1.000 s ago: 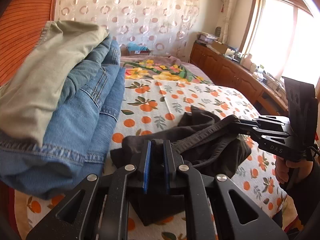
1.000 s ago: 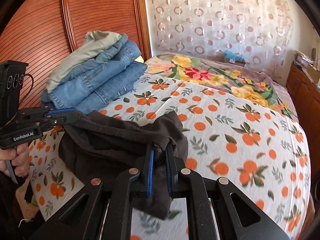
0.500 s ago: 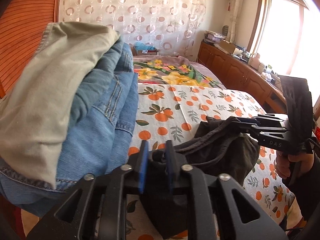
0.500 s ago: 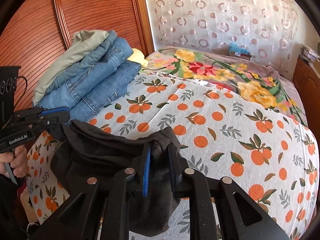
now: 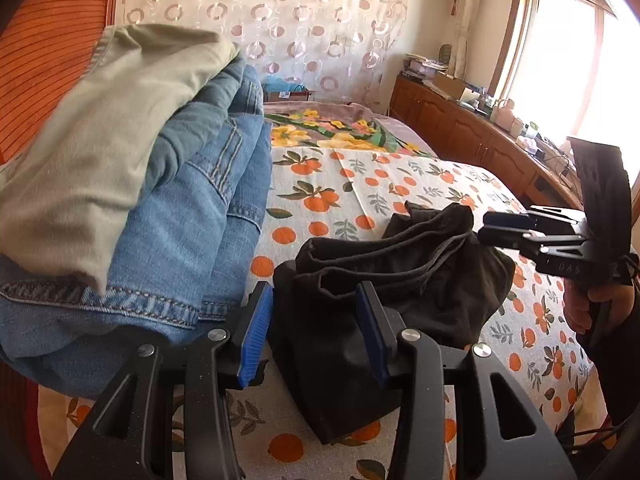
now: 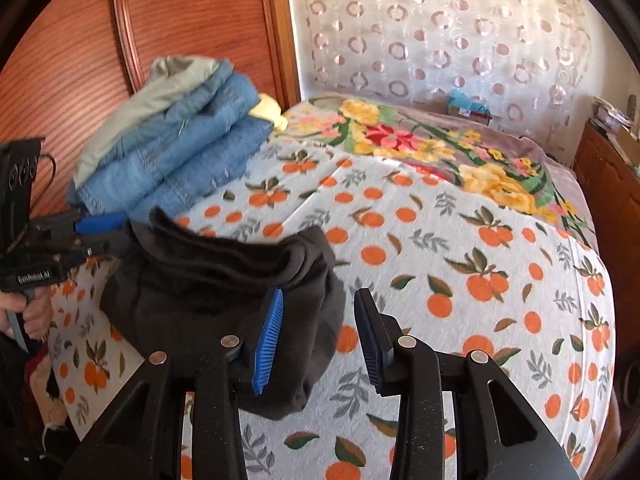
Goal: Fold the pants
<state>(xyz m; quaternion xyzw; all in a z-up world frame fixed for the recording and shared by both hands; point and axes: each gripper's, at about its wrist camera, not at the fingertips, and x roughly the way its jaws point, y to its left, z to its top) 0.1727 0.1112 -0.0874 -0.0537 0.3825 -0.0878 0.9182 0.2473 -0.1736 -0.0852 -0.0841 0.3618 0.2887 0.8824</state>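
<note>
The dark pants [image 5: 384, 280] lie bunched in a loose folded heap on the orange-print bedsheet [image 5: 344, 184], beside the stack of clothes. My left gripper [image 5: 316, 320] is open, its blue pads standing apart over the near end of the pants. My right gripper [image 6: 318, 328] is open too, at the right end of the pants [image 6: 224, 288]. In the left wrist view the right gripper [image 5: 492, 228] sits just right of the heap. In the right wrist view the left gripper [image 6: 100, 232] sits at the heap's left edge.
A stack of folded jeans [image 5: 192, 216] topped by a khaki garment [image 5: 100, 144] lies against the wooden headboard [image 6: 168, 28]. A floral blanket [image 6: 432, 148] covers the far end of the bed. A wooden cabinet [image 5: 472, 136] runs under the window.
Both grippers have opened and let go of the pants. The pants have dropped onto the bed next to the jeans stack.
</note>
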